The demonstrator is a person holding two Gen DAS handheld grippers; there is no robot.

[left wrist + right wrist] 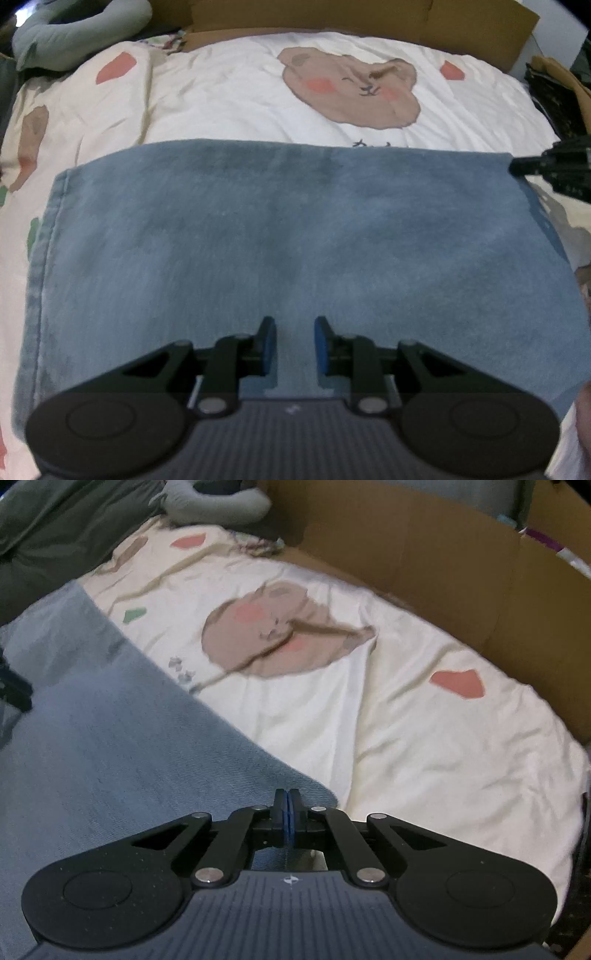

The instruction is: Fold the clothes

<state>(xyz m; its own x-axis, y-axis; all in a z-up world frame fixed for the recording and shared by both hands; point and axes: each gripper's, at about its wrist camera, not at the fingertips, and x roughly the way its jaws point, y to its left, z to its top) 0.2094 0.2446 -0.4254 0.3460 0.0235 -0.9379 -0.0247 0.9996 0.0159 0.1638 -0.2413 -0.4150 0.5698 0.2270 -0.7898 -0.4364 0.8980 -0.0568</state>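
Denim [295,240] lies flat on the bed's bear-print quilt [229,96]. Right gripper [287,812]: jaws pressed together, pinching the denim's corner. Left gripper [294,345]: jaws apart, empty, hovering over the denim's near edge. Cardboard [424,554] stands behind the quilt.
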